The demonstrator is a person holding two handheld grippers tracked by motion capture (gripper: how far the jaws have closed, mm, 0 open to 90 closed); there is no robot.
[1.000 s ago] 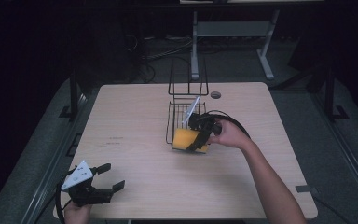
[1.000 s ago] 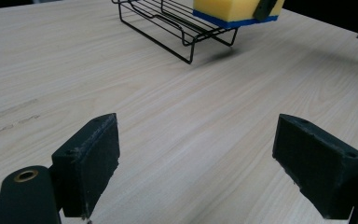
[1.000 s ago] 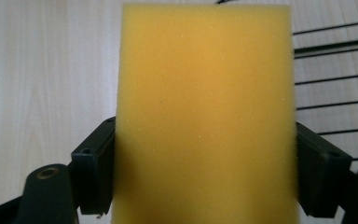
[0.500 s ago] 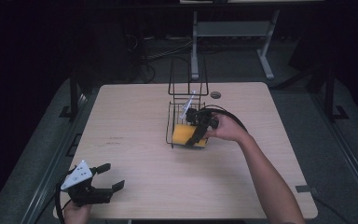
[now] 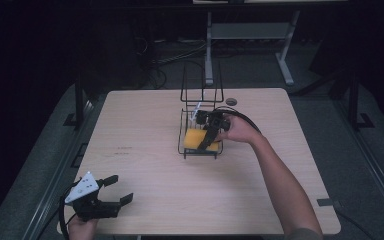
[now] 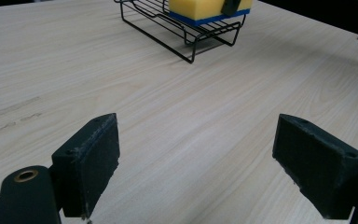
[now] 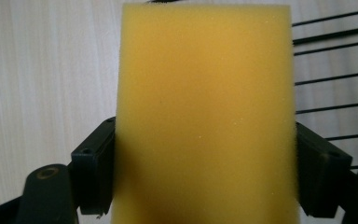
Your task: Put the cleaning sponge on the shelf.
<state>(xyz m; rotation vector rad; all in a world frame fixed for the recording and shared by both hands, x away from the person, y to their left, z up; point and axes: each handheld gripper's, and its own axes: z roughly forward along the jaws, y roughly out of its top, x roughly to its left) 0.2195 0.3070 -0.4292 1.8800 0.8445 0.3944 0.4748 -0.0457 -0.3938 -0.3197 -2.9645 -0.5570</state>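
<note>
Right gripper (image 5: 207,141) grasps sponge (image 5: 196,139) in rack (image 5: 184,131) (left gripper (image 5: 111,191) released, idle on counter (image 5: 145,165)); letting go remains.

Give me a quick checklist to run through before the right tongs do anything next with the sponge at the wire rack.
1. Grip: right tongs have a jaw on each side of the yellow sponge, pressed to its edges: ok.
2. Sponge over the black wire rack, not beside it: ok.
3. Sponge resting on the rack's bars, judged from the left gripper view: looks so, cannot tell for sure.
4. Rack standing flat on the table: ok.
5. Left tongs open and well away, near the table's front corner: ok.
6. Whether the sponge is squeezed out of shape: cannot tell.
</note>
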